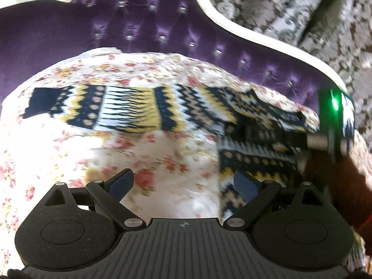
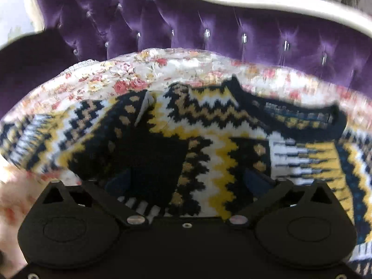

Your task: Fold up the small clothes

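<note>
A knit sweater [image 1: 251,148] in navy, yellow, white and tan zigzags lies on the floral bedsheet [image 1: 162,162]. One sleeve [image 1: 116,109] stretches out to the left and ends in a dark cuff. My left gripper [image 1: 183,181] hangs open over bare sheet, its right finger [image 1: 244,183] at the sweater's left edge. In the right wrist view, my right gripper [image 2: 189,181] stands wide open just above the sweater's body [image 2: 209,144], with fabric under both fingers but not pinched. The navy collar [image 2: 302,118] lies ahead to the right, and a dark folded patch [image 2: 148,158] lies ahead to the left.
A purple tufted headboard [image 2: 209,30] with a cream frame [image 1: 255,34] curves behind the bed. Patterned grey fabric [image 1: 302,11] lies beyond it. The green-lit housing [image 1: 334,107] of the right-hand tool and a dark red sleeve [image 1: 334,186] fill the right edge of the left wrist view.
</note>
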Motion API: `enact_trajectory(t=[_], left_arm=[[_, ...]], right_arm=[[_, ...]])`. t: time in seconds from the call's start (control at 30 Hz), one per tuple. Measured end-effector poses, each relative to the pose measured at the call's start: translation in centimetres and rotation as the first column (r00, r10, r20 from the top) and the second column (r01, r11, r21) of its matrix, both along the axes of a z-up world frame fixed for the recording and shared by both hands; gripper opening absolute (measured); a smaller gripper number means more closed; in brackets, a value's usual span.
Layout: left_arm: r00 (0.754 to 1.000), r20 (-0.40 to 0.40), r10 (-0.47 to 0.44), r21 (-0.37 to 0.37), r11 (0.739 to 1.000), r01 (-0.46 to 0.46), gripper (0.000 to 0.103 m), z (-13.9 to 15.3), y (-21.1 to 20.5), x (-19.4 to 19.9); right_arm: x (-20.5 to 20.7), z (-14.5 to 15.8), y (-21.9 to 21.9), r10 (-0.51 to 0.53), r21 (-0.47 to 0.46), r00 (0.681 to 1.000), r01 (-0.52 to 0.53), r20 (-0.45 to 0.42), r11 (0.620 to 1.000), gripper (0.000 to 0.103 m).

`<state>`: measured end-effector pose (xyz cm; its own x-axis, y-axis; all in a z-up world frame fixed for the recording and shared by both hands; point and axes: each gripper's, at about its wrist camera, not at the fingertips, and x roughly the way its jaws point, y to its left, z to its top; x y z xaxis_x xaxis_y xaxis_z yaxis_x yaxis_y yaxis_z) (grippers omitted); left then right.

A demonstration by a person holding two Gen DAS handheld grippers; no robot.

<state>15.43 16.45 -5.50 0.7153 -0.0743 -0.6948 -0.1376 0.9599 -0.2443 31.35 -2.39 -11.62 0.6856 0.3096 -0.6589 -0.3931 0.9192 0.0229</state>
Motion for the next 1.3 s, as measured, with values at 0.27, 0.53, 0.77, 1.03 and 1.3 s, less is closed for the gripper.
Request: enact_trajectory(t=[0.27, 0.53, 0.77, 1.03, 1.3], left_arm=[[0.990, 0.023, 0.137, -0.048, 0.990, -0.136, 0.094, 0.4, 5.8, 0.6], [0.957, 0.024, 0.290, -0.119, 0.951, -0.285, 0.102, 0.7, 12.1, 1.1], [0.951, -0.018, 0.308, -0.210, 0.929, -0.305, 0.102, -0.8, 14.9, 3.5], [0.937, -0.076, 0.340, -0.297, 0.890, -0.347, 0.101, -2.9, 16.6, 5.9], [0.933, -0.026, 0.358, -0.306, 0.886, -0.348, 0.073, -2.2, 17.2, 6.1]], right_arm=[[-0.8, -0.6, -0.9, -0.009, 0.052, 0.999, 0.007, 0.045, 0.999, 0.103], [-0.6, -1.0, -1.0, -0.010, 0.068, 0.999, 0.007, 0.051, 0.998, 0.103], [-0.5, -1.0, -0.9, -0.010, 0.078, 0.999, 0.006, 0.051, 0.997, 0.103], [-0.5, -1.1, -1.0, -0.009, 0.080, 0.999, 0.005, 0.051, 0.997, 0.103], [-0.6, -1.1, -1.0, -0.008, 0.078, 0.999, 0.004, 0.051, 0.997, 0.103]])
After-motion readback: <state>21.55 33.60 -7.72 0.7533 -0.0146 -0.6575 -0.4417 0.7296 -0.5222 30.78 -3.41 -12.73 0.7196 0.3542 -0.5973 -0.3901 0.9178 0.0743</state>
